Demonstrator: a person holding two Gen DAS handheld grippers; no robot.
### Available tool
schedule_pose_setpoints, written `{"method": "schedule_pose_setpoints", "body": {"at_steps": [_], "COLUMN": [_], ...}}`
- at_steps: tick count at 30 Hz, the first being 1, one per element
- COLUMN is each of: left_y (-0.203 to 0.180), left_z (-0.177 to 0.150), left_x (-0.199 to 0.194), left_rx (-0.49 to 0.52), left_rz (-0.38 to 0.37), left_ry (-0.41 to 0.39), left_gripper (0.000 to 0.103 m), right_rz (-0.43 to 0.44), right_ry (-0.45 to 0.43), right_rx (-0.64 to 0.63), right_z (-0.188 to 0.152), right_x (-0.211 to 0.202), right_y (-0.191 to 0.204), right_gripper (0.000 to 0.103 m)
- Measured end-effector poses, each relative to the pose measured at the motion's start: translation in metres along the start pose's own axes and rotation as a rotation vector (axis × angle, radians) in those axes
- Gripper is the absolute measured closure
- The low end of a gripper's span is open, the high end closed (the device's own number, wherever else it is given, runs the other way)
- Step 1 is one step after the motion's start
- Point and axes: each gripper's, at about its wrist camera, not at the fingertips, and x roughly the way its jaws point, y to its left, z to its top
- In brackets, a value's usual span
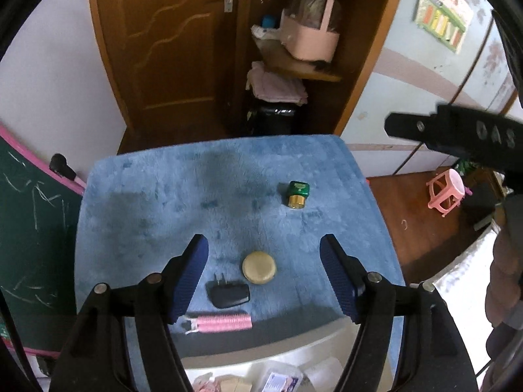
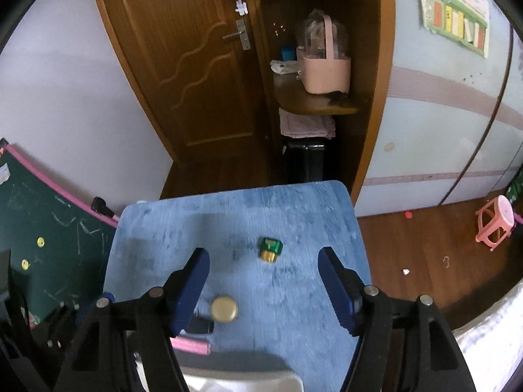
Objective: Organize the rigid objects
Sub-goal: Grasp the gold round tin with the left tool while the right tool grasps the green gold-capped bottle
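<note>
While I am hovering both sets of fingers spread and empty over the blue counter [image 1: 137, 196], the green bottle [image 1: 295, 193] is lying centre-right, the gold disc [image 1: 259, 267], black charger [image 1: 227, 293] and pink roller [image 1: 224, 323] grouped lower centre. Next, probably, I am choosing one piece to grasp.

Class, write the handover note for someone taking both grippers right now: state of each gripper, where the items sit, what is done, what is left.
Left gripper: open, empty, above the near part of the blue mat.
Right gripper: open, empty, over the mat's middle.
Items, all loose on the mat: green-and-gold block toward the far right; round beige disc near the front; black plug just left and in front of the disc; pink roller at the front edge.
Done: nothing visibly sorted yet.
Left: pick up all four; a white bin with other things lies below the front edge, possibly the destination.
</note>
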Motion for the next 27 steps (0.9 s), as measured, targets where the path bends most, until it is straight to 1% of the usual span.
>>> {"method": "schedule_pose_setpoints", "body": {"at_steps": [4, 7, 10, 13, 16, 19, 21, 23, 27], "left_y": [0.007, 0.01, 0.011, 0.013, 0.015, 0.016, 0.016, 0.017, 0.017], "left_z": [-0.002, -0.008, -0.014, -0.021, -0.028, -0.034, -0.037, -0.041, -0.046], "left_x": [0.046, 0.078, 0.105, 0.127, 0.143, 0.157, 0.163, 0.168, 0.176], "left_rx": [-0.052, -0.078, -0.092, -0.1, -0.107, -0.108, -0.108, -0.109, -0.108], "left_rz": [0.014, 0.018, 0.016, 0.019, 0.017, 0.018, 0.017, 0.015, 0.006], "left_ry": [0.073, 0.133, 0.189, 0.238, 0.279, 0.312, 0.329, 0.348, 0.376], "left_gripper": [0.029, 0.029, 0.029, 0.029, 0.029, 0.029, 0.029, 0.029, 0.029], "right_rz": [0.005, -0.004, -0.014, -0.004, -0.004, -0.009, -0.003, 0.0, -0.009], "right_ry": [0.058, 0.108, 0.165, 0.232, 0.303, 0.359, 0.391, 0.418, 0.455], "right_rx": [0.035, 0.054, 0.067, 0.087, 0.105, 0.107, 0.109, 0.106, 0.089], "right_z": [0.017, 0.019, 0.014, 0.004, -0.008, -0.018, -0.024, -0.029, -0.036], "right_x": [0.052, 0.093, 0.134, 0.173, 0.212, 0.241, 0.254, 0.265, 0.279], "right_y": [-0.008, -0.013, -0.018, -0.022, -0.025, -0.023, -0.022, -0.02, -0.016], "right_gripper": [0.033, 0.033, 0.033, 0.033, 0.033, 0.034, 0.036, 0.042, 0.045]}}
